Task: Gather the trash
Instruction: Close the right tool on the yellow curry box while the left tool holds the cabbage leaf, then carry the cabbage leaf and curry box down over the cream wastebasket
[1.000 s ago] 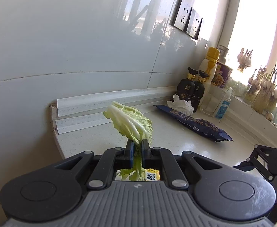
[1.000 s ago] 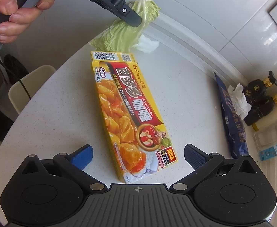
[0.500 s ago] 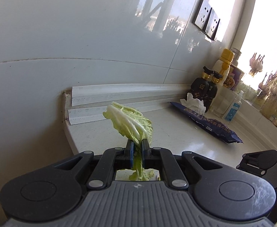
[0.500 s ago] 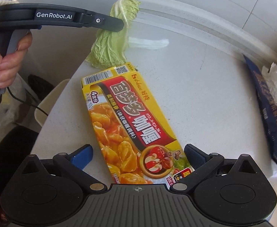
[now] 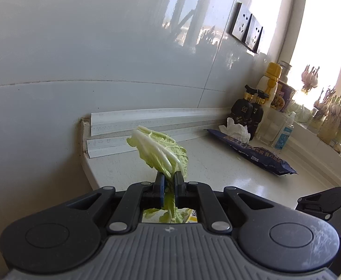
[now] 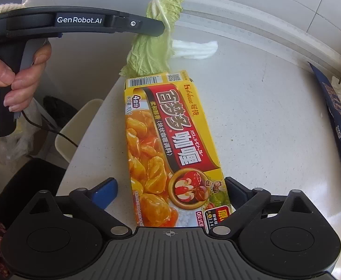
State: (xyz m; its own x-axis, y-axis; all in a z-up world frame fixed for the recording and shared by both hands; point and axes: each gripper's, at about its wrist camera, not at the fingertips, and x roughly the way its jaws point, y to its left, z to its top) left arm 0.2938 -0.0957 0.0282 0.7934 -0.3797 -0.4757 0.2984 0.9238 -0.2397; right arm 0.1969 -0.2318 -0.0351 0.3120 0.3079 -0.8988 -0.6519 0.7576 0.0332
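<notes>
My left gripper (image 5: 169,182) is shut on a pale green cabbage leaf (image 5: 161,151) and holds it above the white counter (image 5: 217,163). In the right wrist view the leaf (image 6: 151,49) hangs from the left gripper (image 6: 161,26) over the counter's left edge. My right gripper (image 6: 172,191) is open, its fingers on either side of a yellow curry box (image 6: 170,144) lying flat on the counter. A white cabbage piece (image 6: 196,49) lies past the box.
A dark blue snack bag (image 5: 252,154) with a crumpled tissue (image 5: 236,129) lies at the right. Sauce bottles (image 5: 249,109) and jars stand by the window. White trim strips (image 5: 147,121) run along the wall. A cream chair (image 6: 77,126) stands below the counter edge.
My right gripper has moved forward, so the curry box now lies between its open fingers. My left gripper still holds the leaf and has shifted slightly.
</notes>
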